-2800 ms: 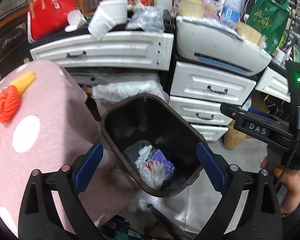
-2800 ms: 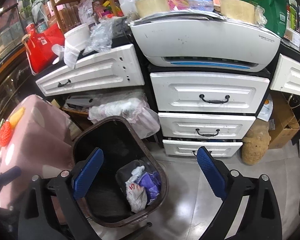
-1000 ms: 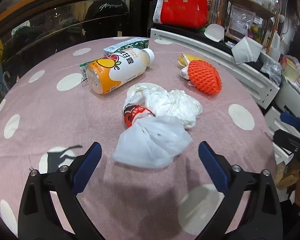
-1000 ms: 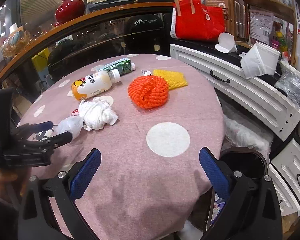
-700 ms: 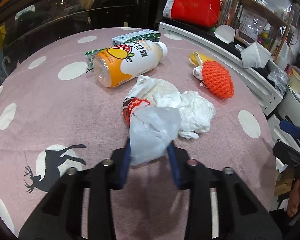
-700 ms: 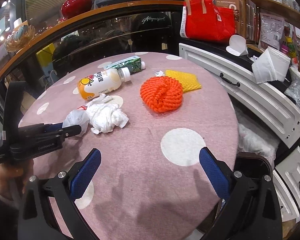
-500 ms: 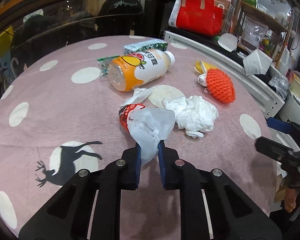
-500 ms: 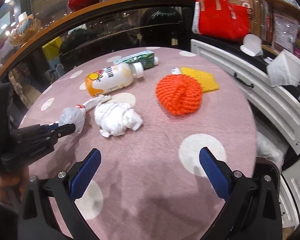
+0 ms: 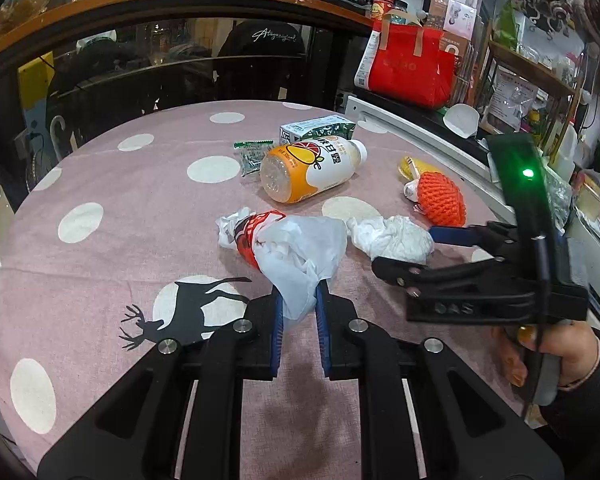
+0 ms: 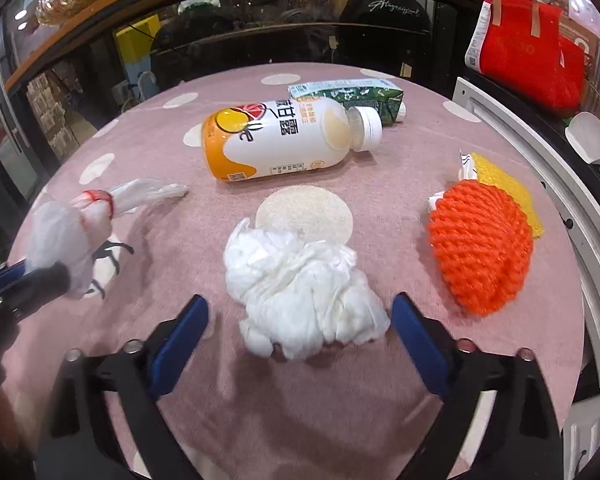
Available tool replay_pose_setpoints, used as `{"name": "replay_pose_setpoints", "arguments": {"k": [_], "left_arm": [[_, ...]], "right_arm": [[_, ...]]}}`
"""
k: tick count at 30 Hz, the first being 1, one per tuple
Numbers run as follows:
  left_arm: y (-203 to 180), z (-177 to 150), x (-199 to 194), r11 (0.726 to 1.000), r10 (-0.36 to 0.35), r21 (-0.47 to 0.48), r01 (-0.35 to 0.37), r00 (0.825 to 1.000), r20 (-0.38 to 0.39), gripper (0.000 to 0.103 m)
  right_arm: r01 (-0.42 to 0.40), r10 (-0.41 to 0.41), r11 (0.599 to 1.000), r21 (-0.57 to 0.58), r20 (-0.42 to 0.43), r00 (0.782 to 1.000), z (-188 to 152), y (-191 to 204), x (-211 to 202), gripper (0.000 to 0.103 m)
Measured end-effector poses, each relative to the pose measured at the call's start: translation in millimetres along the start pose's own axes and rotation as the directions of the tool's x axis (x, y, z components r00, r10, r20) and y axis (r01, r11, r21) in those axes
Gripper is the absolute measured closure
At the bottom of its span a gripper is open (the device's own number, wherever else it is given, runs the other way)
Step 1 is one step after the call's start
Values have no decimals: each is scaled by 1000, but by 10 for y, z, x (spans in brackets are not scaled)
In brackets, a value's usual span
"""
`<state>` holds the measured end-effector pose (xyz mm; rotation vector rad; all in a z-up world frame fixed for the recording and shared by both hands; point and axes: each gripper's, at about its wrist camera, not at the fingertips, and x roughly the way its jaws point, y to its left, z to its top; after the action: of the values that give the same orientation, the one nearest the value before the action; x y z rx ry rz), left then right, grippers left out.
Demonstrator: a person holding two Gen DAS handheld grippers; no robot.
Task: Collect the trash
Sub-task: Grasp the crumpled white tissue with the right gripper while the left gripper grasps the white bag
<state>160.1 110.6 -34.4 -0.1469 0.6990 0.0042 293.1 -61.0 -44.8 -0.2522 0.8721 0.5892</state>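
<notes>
So the big change: a second ago the left hand-held gripper (image 9: 299,316) was wide open over the pile, and now it's clamped tight on the white plastic bag (image 9: 300,252) with the red print, pinching its near end between the blue pads. Meanwhile the right hand-held gripper (image 10: 300,330) has swung in from further back and now sits spread wide with the crumpled tissue wad (image 10: 304,300) right between its fingers, not squeezed yet. Both bits of trash are still over the pink polka-dot desk (image 9: 112,184); from the right wrist view the bag looks lifted a little, but I can't say for sure. Looks to me like a two-handed grab: bag is secured, tissue is next, it just needs the right one to close. Still waiting on the desk are the orange drink bottle (image 10: 284,138) on its side, the green carton (image 10: 348,94) behind it, and the orange foam net (image 10: 480,252) sitting on a yellow one (image 10: 508,188). So plenty left to go.
</notes>
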Motion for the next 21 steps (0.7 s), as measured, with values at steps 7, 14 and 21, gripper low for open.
{"name": "replay_pose_setpoints", "arguments": {"k": [7,14,21], "left_arm": [[-24,-42,43,1000,-2,1,2,1000,-11,88],[-130,-56,-17,1000,-13,12,13,1000,0,88],[-344,-109,-86,999,-38,35,37,999,7,88]], "right_arm": [[9,-9,1000,12,21,1000,-101,-24,-71,66],[25,-27,999,21,90,996,-318,-85,-420,68],[35,-42,997,64,118,992,-605,-250,-764,68]]}}
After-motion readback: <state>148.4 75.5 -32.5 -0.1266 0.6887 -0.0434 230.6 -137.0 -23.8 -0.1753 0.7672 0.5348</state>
